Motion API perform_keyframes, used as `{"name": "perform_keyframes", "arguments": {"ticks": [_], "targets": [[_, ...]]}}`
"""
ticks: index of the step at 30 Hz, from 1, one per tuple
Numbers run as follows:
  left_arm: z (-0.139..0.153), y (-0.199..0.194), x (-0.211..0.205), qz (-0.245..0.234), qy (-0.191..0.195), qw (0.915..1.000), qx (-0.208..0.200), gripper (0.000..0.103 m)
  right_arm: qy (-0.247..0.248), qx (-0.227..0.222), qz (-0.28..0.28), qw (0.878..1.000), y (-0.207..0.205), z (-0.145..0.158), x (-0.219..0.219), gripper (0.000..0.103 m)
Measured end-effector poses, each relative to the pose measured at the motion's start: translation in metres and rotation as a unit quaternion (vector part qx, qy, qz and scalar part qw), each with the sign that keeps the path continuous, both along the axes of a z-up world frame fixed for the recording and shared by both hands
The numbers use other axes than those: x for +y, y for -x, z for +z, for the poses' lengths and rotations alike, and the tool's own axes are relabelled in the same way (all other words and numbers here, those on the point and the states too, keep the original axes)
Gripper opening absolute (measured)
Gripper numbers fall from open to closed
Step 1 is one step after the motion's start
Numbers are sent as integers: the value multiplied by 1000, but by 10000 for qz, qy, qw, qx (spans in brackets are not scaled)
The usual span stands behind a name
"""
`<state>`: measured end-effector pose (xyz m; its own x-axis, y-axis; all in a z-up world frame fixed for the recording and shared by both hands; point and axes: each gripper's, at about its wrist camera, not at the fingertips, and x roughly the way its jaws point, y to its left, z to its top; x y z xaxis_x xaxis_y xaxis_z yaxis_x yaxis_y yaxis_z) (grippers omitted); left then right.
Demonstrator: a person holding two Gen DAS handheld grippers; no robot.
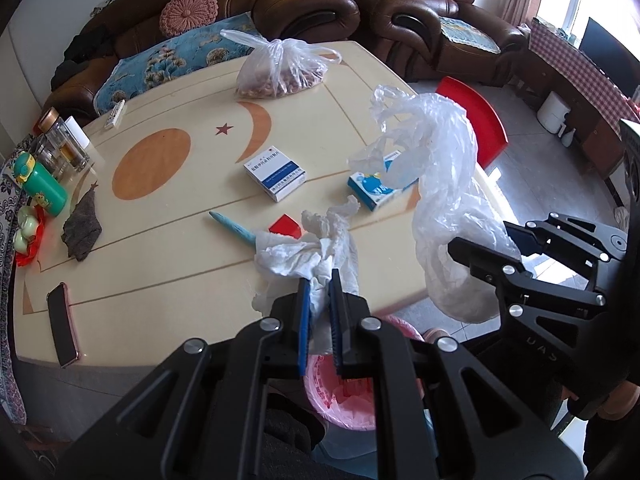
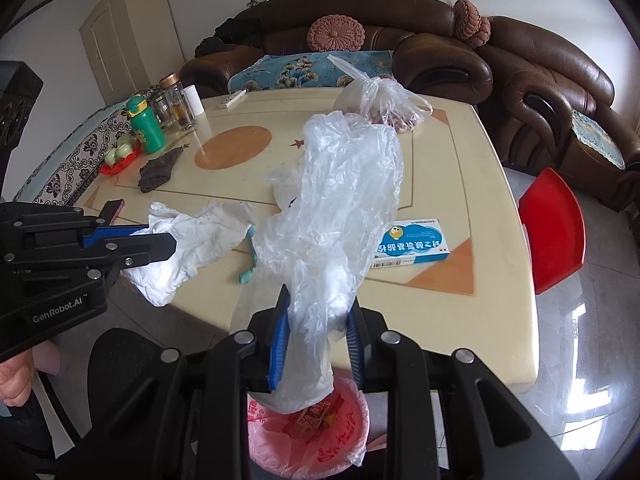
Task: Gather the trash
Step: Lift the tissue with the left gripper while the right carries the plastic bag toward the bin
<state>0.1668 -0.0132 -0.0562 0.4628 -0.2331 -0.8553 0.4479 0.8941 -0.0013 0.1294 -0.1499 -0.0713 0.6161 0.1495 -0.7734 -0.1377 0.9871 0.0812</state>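
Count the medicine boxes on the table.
2. White-and-blue box at mid-table; light-blue box near the right edge, partly behind the clear bag. More may be hidden.

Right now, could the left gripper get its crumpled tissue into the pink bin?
Probably yes. The left gripper grips the tissue just above the pink bin, whose mouth looks open, with nothing seen between.

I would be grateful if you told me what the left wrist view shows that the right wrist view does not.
Only the left wrist view shows the white medicine box and a small red scrap on the table. Only the right wrist view shows the cream cupboard. Both show the left tongs shut on crumpled tissue, the right tongs shut on a clear plastic bag, and the pink-lined bin below.
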Motion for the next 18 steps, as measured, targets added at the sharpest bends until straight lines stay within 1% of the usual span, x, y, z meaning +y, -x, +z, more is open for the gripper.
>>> {"name": "perform_keyframes", "arguments": {"ticks": [5, 11, 18], "targets": [[-1, 20, -4, -94, -47, 9999, -50, 10, 9, -29, 47, 10000, 21, 5, 3, 25], [-6, 40, -8, -210, -59, 9998, -32, 10, 87, -20, 96, 9999, 46, 3, 6, 25], [-21, 60, -8, -315, -102, 9994, 54, 10, 131, 14, 106, 9999, 67, -1, 8, 25]]}}
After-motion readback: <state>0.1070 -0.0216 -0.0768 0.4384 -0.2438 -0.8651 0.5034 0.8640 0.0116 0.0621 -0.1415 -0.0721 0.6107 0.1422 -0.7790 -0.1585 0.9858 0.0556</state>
